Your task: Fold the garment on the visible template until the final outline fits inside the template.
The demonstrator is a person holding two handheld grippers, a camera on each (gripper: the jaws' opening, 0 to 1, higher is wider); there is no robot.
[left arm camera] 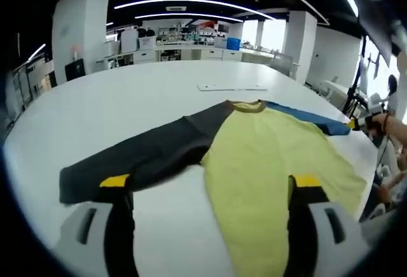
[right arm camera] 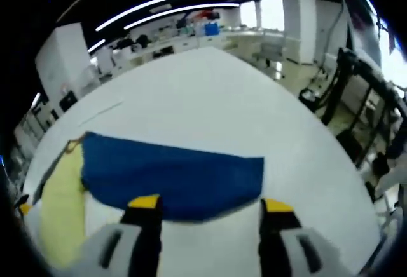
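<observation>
Lying flat, garment (left arm camera: 254,156) sleeves spread sideways—collar pointing away—both claws (left arm camera: 210,194) (right arm camera: 206,210) wide.

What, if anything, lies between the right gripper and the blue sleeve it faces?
Nothing visible. In the right gripper view the open right gripper sits just short of the blue sleeve, which lies flat on the white table with its near edge between the jaws; only bare tabletop lies between.

left gripper (left arm camera: 210,210): grey housings, black jaws, yellow tips | right gripper (right arm camera: 210,223): same
</observation>
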